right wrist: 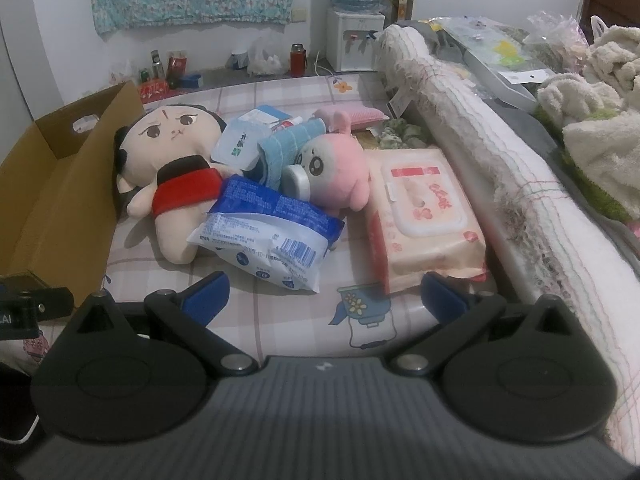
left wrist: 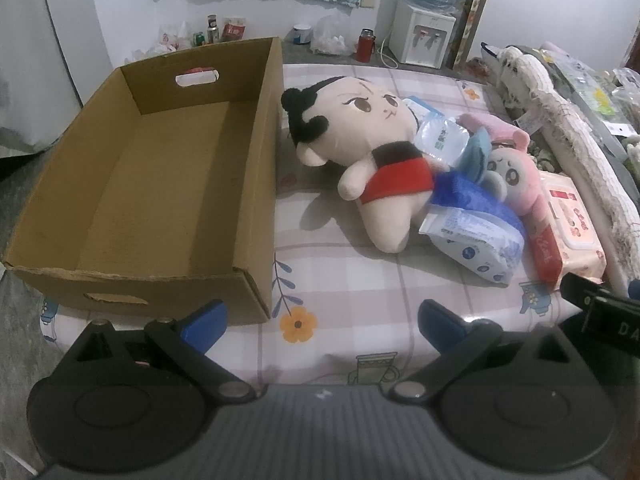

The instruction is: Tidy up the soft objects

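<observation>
An empty cardboard box [left wrist: 256, 184] [right wrist: 60, 184] stands on the left of the table. Beside it lies a beige plush doll [left wrist: 372, 152] [right wrist: 176, 168] in a red top. Piled against the doll are a blue-and-white tissue pack [left wrist: 476, 232] [right wrist: 272, 232], a pink plush [left wrist: 516, 172] [right wrist: 340, 168], a blue towel [right wrist: 288, 144], a clear tissue pack [left wrist: 440, 136] [right wrist: 236, 148] and a pink wet-wipes pack [left wrist: 568, 232] [right wrist: 424, 216]. My left gripper [left wrist: 320, 324] is open, short of the box corner. My right gripper [right wrist: 324, 296] is open, just short of the tissue and wipes packs.
A rolled white mat [right wrist: 500, 168] [left wrist: 576, 132] runs along the table's right side, with bags and towels [right wrist: 600, 128] beyond it. At the back stand a water dispenser [left wrist: 420, 36] [right wrist: 352, 40], a red flask [left wrist: 365, 46] and bottles [left wrist: 212, 30]. The floral tablecloth [left wrist: 348, 280] shows between the grippers.
</observation>
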`<state>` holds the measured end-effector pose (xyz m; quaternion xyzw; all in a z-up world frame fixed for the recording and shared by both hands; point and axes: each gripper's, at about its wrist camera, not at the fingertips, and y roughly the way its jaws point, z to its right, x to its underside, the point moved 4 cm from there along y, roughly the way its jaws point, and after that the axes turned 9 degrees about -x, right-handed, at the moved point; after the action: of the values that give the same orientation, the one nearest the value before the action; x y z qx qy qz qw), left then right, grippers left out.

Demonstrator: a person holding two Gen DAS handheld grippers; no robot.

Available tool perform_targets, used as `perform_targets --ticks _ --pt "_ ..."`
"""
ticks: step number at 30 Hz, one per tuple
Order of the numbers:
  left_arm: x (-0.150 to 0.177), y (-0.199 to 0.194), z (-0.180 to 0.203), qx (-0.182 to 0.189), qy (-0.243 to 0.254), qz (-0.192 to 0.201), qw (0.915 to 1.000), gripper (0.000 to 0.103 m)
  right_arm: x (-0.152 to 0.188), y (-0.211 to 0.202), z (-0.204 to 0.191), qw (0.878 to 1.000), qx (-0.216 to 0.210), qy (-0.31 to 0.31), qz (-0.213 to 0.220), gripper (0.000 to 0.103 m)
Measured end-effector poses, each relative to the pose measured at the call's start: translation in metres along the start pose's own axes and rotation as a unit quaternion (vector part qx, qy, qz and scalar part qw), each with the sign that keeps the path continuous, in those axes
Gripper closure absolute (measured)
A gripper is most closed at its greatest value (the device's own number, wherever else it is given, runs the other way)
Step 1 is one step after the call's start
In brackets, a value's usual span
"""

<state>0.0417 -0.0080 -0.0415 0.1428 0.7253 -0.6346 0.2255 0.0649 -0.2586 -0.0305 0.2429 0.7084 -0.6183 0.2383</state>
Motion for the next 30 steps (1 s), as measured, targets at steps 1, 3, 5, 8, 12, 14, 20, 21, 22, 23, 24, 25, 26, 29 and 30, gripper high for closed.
perform_targets --ticks 1,3,5,8,12,14,20,21,22,23,24,25,26,29,30 --pt "0.0 0.0003 0.0 0.0 0.0 0.0 1.0 0.001 0.0 0.0005 0.0 1.0 0.0 0.0 -0.001 0.001" --pt "-0.0002 0.0004 -0.0001 0.0 0.0 0.0 1.0 0.001 0.0001 0.0012 0.0002 1.0 0.002 0.001 -0.002 0.001" --pt "-0.0002 0.0008 -0.0001 0.0 0.0 0.0 1.0 0.001 0.0002 0.0013 0.0004 1.0 0.002 0.001 -0.003 0.001" --pt "-0.0002 0.0015 0.0 0.0 -0.001 -0.001 1.0 0.001 0.0 0.0011 0.0007 1.0 0.002 0.001 -0.003 0.001" --pt "-0.0006 0.002 0.0002 -0.001 0.0 -0.001 1.0 0.001 0.001 0.0027 0.0005 1.0 0.001 -0.001 -0.004 0.001" --pt "-0.0008 0.0021 -0.0001 -0.001 -0.001 -0.001 1.0 0.001 0.001 0.003 0.0001 1.0 0.002 -0.001 -0.005 0.001" --pt "-0.0014 0.0029 -0.0022 0.0 -0.004 -0.003 1.0 0.001 0.0012 0.0034 -0.0017 1.0 0.002 -0.005 -0.006 0.001" --pt "-0.0016 0.0031 -0.0023 -0.001 -0.004 -0.002 1.0 0.001 0.0009 0.0032 -0.0024 1.0 0.002 -0.005 -0.006 0.001" --pt "-0.0013 0.0031 -0.0029 -0.001 -0.004 -0.003 1.0 0.001 0.0007 0.0032 -0.0025 1.0 0.002 -0.005 -0.006 0.001" --pt "-0.0014 0.0032 -0.003 0.0 -0.004 -0.003 1.0 0.001 0.0006 0.0032 -0.0027 1.0 0.003 -0.005 -0.006 0.001" --pt "-0.0014 0.0033 -0.0031 0.0 -0.004 -0.004 1.0 0.001 0.0007 0.0031 -0.0025 1.0 0.003 -0.005 -0.006 0.001" --pt "-0.0012 0.0031 -0.0028 0.0 -0.004 -0.003 1.0 0.001 0.0008 0.003 -0.0024 1.0 0.003 -0.005 -0.007 0.001" --pt "-0.0012 0.0031 -0.0027 0.0 -0.004 -0.004 1.0 0.001 0.0006 0.0032 -0.0025 1.0 0.003 -0.005 -0.006 0.001" --pt "-0.0007 0.003 -0.0039 0.0 -0.005 -0.005 1.0 0.001 0.0007 0.0028 -0.0022 1.0 0.004 -0.005 -0.006 0.001" --pt "-0.0008 0.0027 -0.0042 0.0 -0.005 -0.005 1.0 0.001 0.0005 0.0029 -0.0022 1.0 0.003 -0.005 -0.006 0.001"
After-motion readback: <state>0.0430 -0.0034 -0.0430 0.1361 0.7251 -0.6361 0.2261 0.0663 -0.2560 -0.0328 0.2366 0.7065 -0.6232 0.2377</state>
